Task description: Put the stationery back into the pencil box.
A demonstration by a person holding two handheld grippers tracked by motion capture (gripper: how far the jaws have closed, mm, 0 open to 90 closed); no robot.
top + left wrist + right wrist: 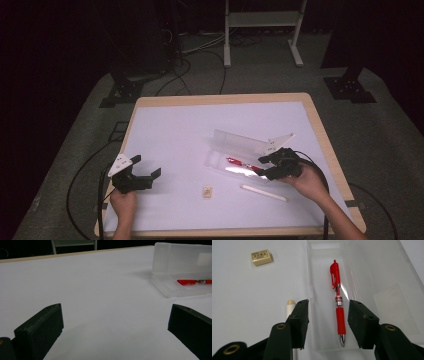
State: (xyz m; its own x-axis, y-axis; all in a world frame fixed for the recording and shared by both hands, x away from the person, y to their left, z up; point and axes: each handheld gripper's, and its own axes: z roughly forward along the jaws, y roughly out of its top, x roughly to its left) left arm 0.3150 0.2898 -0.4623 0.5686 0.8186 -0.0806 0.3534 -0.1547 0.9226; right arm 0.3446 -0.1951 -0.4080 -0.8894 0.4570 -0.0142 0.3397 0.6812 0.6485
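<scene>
Pen (338,302) lies in the case (322,322) (lid open); eraser (262,257) beside it.

Left gripper (148,166) gapes wide; right gripper (264,167) parted, holding nothing

White stick (290,307) mostly hidden behind fingers; eraser (207,192) label too small to read.

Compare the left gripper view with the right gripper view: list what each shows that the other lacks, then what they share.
Left gripper view alone: the wooden table edge at the far side, a white frame beyond it, and the left hand-held gripper, open over bare white surface.

Right gripper view alone: the eraser, the tip of a white stick, and the right hand-held gripper, open, with the pen lying between its jaws and untouched.

Both: the clear pencil case with its lid up, the red pen lying inside it, and the white tabletop.
</scene>
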